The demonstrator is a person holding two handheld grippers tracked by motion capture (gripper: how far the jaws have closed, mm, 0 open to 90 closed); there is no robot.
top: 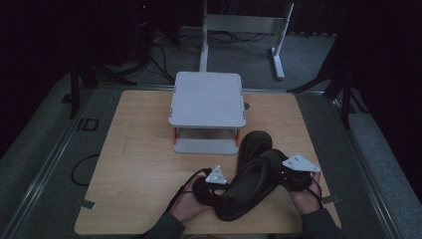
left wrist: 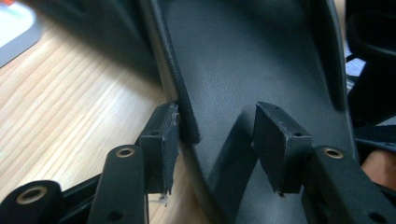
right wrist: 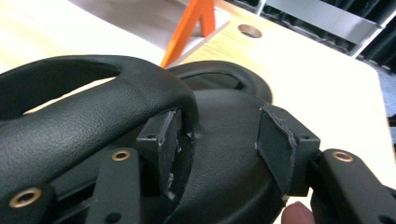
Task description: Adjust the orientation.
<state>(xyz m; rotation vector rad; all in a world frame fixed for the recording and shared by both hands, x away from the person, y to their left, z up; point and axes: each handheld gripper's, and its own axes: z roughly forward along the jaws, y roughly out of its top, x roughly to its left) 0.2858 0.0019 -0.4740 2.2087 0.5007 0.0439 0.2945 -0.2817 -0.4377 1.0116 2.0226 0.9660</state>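
Slipper (top: 249,186) runs diagonally from the shelf (top: 207,99); left gripper (top: 211,186) straddles its heel unclamped, right gripper (top: 286,174) clamps its strap.

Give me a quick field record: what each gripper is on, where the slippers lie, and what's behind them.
near slipper: black, lying on the table, slanting between both grippers
left gripper: jaws astride the slipper's edge at its near end; grip not certain
right gripper: jaws around the strap end; grip not certain
second slipper: black, lying behind the first, partly covered by it
stand: white two-tier shelf with orange posts, at table centre
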